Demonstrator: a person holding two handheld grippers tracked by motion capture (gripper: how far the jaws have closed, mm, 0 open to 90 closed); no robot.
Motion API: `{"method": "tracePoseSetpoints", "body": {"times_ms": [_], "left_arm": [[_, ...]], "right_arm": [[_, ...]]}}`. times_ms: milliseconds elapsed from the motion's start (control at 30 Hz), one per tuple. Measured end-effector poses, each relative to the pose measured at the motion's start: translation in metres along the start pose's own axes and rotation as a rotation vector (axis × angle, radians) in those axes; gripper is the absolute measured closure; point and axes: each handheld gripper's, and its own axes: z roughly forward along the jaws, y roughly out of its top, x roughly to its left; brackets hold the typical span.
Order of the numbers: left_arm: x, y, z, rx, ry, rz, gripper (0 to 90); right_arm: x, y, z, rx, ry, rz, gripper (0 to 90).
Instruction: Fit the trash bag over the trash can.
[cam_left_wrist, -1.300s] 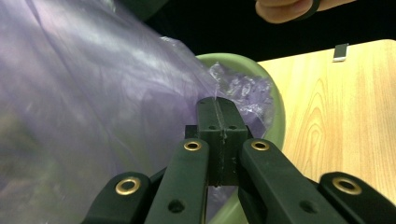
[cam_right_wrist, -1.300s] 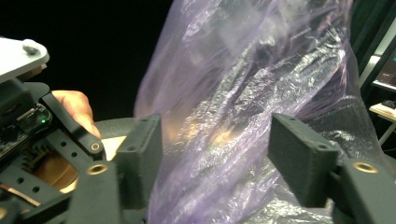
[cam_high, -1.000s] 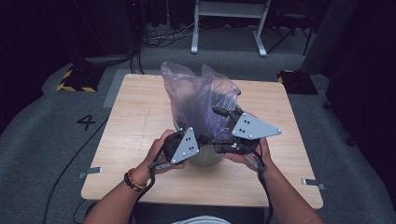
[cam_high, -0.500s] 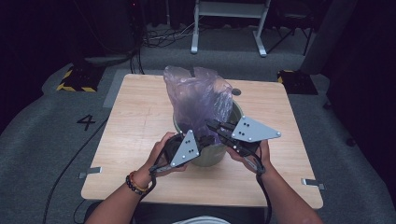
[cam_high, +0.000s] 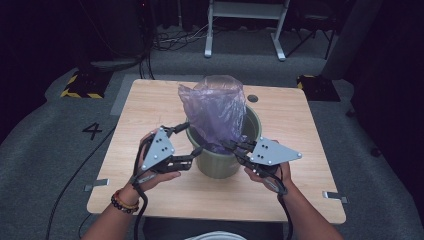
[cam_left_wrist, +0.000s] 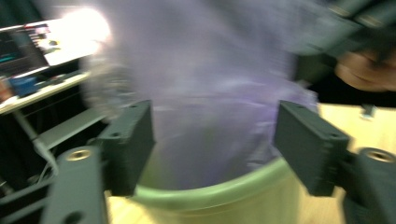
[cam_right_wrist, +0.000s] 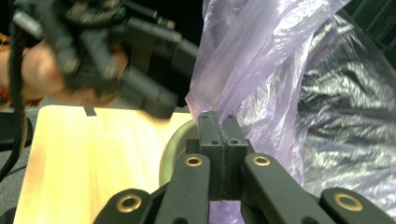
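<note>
The left gripper (cam_high: 194, 140) had swung leftward off the purple bag (cam_high: 216, 112), jaws just spreading with nothing between, while the right gripper (cam_high: 231, 146), jaws pinching the bag's edge, anchored it inside the green bin (cam_high: 225, 162) on the desk (cam_high: 300, 115).

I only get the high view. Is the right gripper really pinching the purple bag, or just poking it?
Observer: Pinching. In the right gripper view the right gripper has its jaws pressed together on a fold of the purple bag.
Operator: What about the other one?
Observer: The left gripper has just been opening; its jaws stand wide apart, bag in front of them, nothing gripped.
Operator: Is the bag inside the bin there?
Observer: Yes, the bag drops behind the green bin rim in the left gripper view, though that picture is blurred.
</note>
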Motion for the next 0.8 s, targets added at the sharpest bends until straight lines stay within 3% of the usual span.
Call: {"method": "tracePoseSetpoints", "body": {"times_ms": [167,267,367,433,533,700,800], "left_arm": [[0.017,0.007,-0.004,-0.008,0.011,-0.023,19.1],[0.024,0.011,-0.003,-0.009,-0.047,-0.017,19.3],[0.022,0.014,-0.002,-0.039,-0.089,0.000,24.6],[0.019,0.018,-0.001,-0.033,-0.121,0.029,28.4],[0.014,0.020,0.003,-0.020,-0.152,0.058,39.2],[0.010,0.021,0.006,0.004,-0.196,0.113,73.8],[0.008,0.018,0.004,0.007,-0.221,0.123,89.7]], "right_arm": [[0.005,-0.008,-0.006,0.009,0.009,-0.022,90.0],[0.007,-0.011,-0.009,0.009,0.010,-0.037,90.0],[0.010,-0.014,-0.010,0.019,0.014,-0.039,90.0],[0.012,-0.015,-0.011,0.018,0.022,-0.048,90.0],[0.015,-0.017,-0.013,0.016,0.028,-0.064,90.0],[0.018,-0.021,-0.015,0.016,0.032,-0.073,90.0],[0.019,-0.024,-0.018,0.009,0.028,-0.070,90.0]]}}
